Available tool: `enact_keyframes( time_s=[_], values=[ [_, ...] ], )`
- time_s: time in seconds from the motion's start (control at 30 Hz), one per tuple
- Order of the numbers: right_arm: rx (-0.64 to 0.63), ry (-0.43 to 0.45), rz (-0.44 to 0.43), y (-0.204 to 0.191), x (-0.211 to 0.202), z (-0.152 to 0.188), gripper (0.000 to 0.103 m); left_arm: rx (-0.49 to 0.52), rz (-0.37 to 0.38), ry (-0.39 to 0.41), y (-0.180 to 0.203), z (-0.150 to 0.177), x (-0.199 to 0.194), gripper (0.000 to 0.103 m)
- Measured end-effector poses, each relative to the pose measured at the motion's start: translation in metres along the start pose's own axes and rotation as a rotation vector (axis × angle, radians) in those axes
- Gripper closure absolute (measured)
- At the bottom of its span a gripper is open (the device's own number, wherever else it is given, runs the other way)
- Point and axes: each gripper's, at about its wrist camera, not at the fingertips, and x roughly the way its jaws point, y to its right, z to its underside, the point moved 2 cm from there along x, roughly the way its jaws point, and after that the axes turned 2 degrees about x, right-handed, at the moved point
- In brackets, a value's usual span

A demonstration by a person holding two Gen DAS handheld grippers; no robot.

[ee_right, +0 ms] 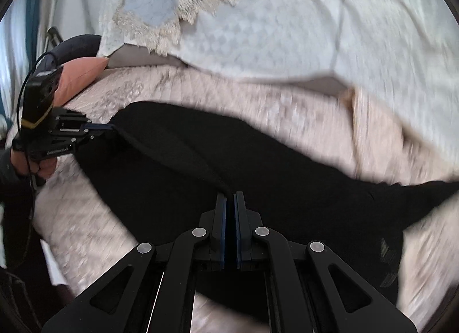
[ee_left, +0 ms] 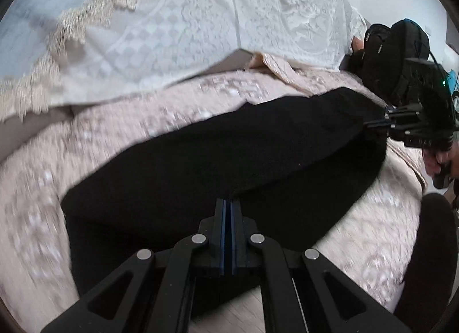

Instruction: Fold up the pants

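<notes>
Black pants (ee_left: pixel 229 158): lay across the middle of both views on a pinkish patterned bedspread (ee_left: pixel 43 189), one end cut off at the right edge of the right wrist view; folds and seams hard to make out against the dark cloth

Left gripper (ee_left: pixel 228 203): bottom centre of its own view, jaws drawn together with pants fabric pinched at the tips; seen again at the left of the right wrist view (ee_right: pixel 107 127), tips on the pants' edge

Right gripper (ee_right: pixel 230 198): bottom centre, jaws nearly together on a raised ridge of the pants; seen again at the right edge of the left wrist view (ee_left: pixel 373 123), partly cut off

White lace-trimmed coverlet (ee_left: pixel 172 31): upper part of both frames, blurred

Black bag (ee_left: pixel 396 48): upper right, details unclear

Pink cushion (ee_right: pixel 77 74): upper left, partly hidden behind the left gripper
</notes>
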Motion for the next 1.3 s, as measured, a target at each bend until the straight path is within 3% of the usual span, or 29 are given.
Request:
enact_keyframes(
  time_s=[0.13, 0.27, 0.33, 0.4, 0.47, 0.57, 0.67, 0.83, 1.13, 1.3],
  values=[
    [0.090, -0.046, 0.001, 0.001, 0.004, 0.033, 0.099, -0.046, 0.012, -0.020, 0.011, 0.018, -0.001, 0.099],
    [0.170, -0.074, 0.018, 0.003, 0.003, 0.048, 0.092, -0.102, 0.003, -0.043, 0.016, 0.031, -0.001, 0.097],
    [0.217, -0.069, 0.019, 0.006, -0.002, 0.054, 0.086, -0.153, 0.005, -0.049, 0.012, 0.037, -0.003, 0.095],
    [0.254, -0.062, 0.034, 0.009, -0.008, 0.059, 0.069, -0.265, 0.045, -0.040, 0.002, 0.046, -0.011, 0.095],
    [0.274, -0.046, 0.047, 0.009, -0.017, 0.065, 0.056, -0.372, 0.052, -0.019, -0.013, 0.056, -0.023, 0.085],
    [0.293, -0.012, 0.058, 0.010, -0.030, 0.072, 0.055, -0.513, -0.029, 0.017, -0.041, 0.073, -0.040, 0.065],
    [0.332, 0.024, 0.064, 0.012, -0.038, 0.073, 0.055, -0.654, -0.051, 0.048, -0.068, 0.085, -0.049, 0.054],
    [0.369, 0.056, 0.065, 0.013, -0.033, 0.069, 0.055, -0.775, -0.056, 0.061, -0.094, 0.083, -0.036, 0.049],
    [0.428, 0.086, 0.030, 0.010, -0.026, 0.063, 0.055, -0.726, 0.110, 0.096, -0.076, 0.014, 0.016, 0.048],
    [0.434, 0.096, 0.028, 0.009, -0.025, 0.061, 0.055, -0.580, 0.257, 0.112, -0.045, -0.036, 0.032, 0.048]
  ],
)
